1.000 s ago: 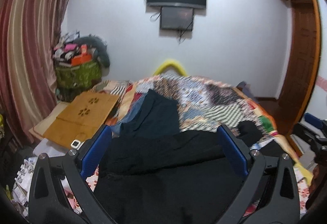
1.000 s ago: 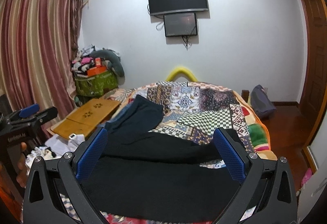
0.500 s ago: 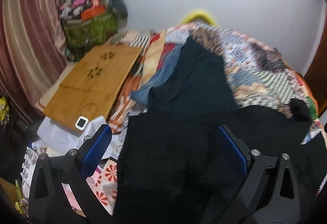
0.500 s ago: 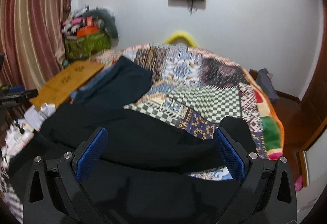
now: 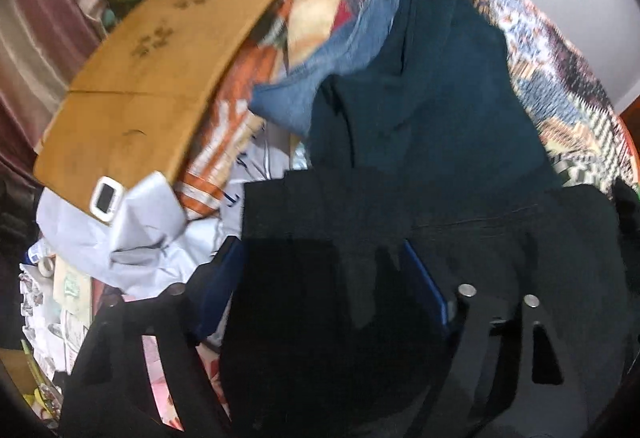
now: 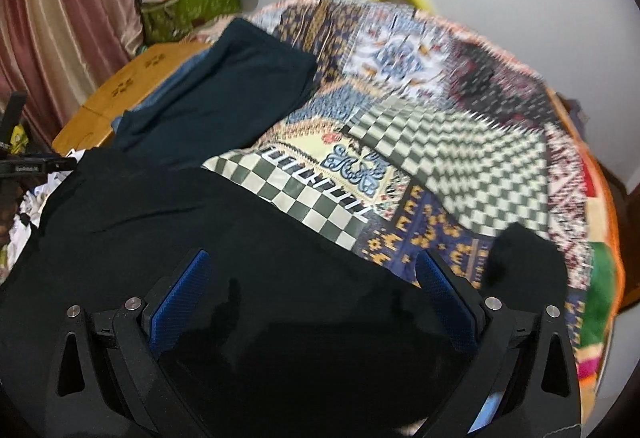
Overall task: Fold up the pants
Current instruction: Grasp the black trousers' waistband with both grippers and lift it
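1. Task item: the black pants point(image 6: 168, 222) lie spread across the near part of the bed, on a patchwork quilt point(image 6: 460, 142) (checkered and patterned panels).
2. Left gripper point(image 5: 320, 278): the jaws are closing. Black pants fabric lies between them, near the left edge of the garment point(image 5: 360, 206). The blue pads are apart; the view is blurred, and the pads do not appear to press on the cloth.
3. Right gripper point(image 6: 312, 278): the jaws stand wide apart, pointing down at the pants. Black fabric fills the space between the two blue pads; neither pad presses on it.
4. A folded dark teal garment point(image 6: 224, 90) lies beyond the pants, toward the far left of the bed. A piece of blue denim point(image 5: 320, 78) shows under its left edge.
5. A wooden board point(image 5: 140, 78) (with small cut-out patterns) lies at the left of the bed. A small white device point(image 5: 106, 198) rests at its near corner.
6. White crumpled cloth or paper point(image 5: 132, 234) lies just below the board.
7. A green bag point(image 6: 188, 6) piled with items stands at the far left, beside a striped curtain point(image 6: 60, 18).
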Demonstrator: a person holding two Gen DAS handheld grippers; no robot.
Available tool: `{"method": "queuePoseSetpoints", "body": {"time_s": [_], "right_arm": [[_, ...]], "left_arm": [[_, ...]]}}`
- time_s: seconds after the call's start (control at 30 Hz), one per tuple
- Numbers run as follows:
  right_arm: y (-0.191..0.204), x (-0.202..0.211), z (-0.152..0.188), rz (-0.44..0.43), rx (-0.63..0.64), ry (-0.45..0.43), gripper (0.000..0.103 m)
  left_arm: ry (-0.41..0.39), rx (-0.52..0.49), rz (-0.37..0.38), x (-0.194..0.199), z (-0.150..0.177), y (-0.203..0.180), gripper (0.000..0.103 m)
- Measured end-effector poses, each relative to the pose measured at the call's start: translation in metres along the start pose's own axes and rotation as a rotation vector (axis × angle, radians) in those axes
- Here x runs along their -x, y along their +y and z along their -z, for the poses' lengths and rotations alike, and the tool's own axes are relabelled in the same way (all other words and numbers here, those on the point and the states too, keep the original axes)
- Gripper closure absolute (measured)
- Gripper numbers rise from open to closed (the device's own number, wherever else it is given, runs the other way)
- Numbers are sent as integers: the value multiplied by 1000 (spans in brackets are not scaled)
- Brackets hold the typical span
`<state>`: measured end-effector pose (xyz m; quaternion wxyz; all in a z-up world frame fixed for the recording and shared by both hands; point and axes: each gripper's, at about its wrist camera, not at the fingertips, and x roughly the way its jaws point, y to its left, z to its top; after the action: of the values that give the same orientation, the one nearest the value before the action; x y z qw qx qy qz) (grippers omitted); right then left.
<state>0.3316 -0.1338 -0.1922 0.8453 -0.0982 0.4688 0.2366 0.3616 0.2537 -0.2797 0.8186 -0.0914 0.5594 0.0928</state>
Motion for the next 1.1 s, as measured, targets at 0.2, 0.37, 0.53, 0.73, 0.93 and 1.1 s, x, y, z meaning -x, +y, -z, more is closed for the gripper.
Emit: {"method": "queuePoseSetpoints", "body": {"time_s": [0.2,0.37,0.53,0.73,0.93,1.1], "right_arm": [[-7,-35,-13,-69,18,89,11],[-7,-59,-11,-138,4,150,29],[4,-55,-4,-151,28,124,55],[20,-43,5,-177,46,124,94],[19,-14,-7,-102,55,18,97],[15,30,-22,-30,55,-104,97]], "left_arm": [[29,24,-8,-31,-5,-1,36],[39,42,29,-36,-6,1,48],[30,44,19,-28,-3,2,76],[0,-17,-59,-8,-1,-10,87],[-149,-40,-70,49,-20,-18,87],[-260,-38,-21,106,-29,-23,88]]}}
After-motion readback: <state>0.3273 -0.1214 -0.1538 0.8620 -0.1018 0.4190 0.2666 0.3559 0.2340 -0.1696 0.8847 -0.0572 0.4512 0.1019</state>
